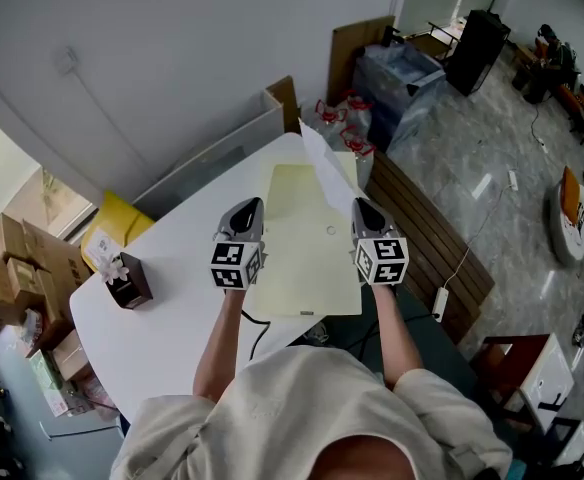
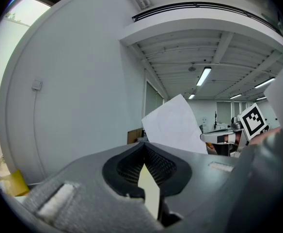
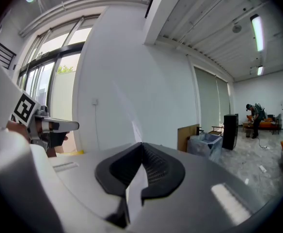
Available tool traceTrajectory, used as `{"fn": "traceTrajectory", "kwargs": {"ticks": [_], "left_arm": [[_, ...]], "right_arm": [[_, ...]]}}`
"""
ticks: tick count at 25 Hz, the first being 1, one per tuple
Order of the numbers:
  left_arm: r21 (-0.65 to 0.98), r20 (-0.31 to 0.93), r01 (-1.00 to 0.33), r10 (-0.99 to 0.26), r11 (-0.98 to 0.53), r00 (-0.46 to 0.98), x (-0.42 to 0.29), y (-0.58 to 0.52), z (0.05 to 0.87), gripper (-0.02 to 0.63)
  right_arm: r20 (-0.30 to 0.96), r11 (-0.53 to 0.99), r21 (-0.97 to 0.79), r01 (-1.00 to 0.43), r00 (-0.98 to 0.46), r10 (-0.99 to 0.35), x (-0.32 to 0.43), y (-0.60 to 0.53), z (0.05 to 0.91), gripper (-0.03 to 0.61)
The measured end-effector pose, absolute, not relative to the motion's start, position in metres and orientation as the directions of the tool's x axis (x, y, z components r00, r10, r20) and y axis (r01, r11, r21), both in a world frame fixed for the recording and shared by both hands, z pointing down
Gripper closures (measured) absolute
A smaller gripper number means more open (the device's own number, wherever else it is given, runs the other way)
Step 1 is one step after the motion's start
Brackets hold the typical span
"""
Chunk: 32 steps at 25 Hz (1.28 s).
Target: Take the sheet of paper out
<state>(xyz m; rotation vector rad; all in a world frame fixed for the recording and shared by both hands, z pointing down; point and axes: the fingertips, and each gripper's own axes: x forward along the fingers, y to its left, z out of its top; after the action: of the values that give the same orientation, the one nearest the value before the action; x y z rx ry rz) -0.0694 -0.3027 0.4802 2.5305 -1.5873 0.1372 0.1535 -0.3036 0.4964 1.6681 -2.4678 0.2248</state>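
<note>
Over table (image 1: pixel 172 303), right gripper (image 1: pixel 365 210) clamped on paper sheet (image 1: pixel 324 168), left gripper (image 1: pixel 247 210) clamping yellow folder (image 1: pixel 302 258)

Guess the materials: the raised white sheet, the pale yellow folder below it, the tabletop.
White sheet: thin matte paper; it stands up with a slight curl.
Pale yellow folder: probably thin plastic, possibly card; flat and smooth, with a small round snap-like dot.
Table: white, smooth, likely laminate; the core is not visible.

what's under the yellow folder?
Only the white table shows around the yellow folder; the patch beneath it is covered. The white sheet sticks up above it.
</note>
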Motion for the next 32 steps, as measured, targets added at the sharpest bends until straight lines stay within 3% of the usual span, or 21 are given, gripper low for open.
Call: {"fn": "traceTrajectory", "kwargs": {"ticks": [32], "left_arm": [[0.086,0.175,-0.901,-0.884,-0.425,0.434,-0.065,-0.298,0.491,0.612]], "right_arm": [[0.245,0.329,-0.005,-0.944,-0.320,-0.915,0.178,-0.292,0.507,0.575]]}}
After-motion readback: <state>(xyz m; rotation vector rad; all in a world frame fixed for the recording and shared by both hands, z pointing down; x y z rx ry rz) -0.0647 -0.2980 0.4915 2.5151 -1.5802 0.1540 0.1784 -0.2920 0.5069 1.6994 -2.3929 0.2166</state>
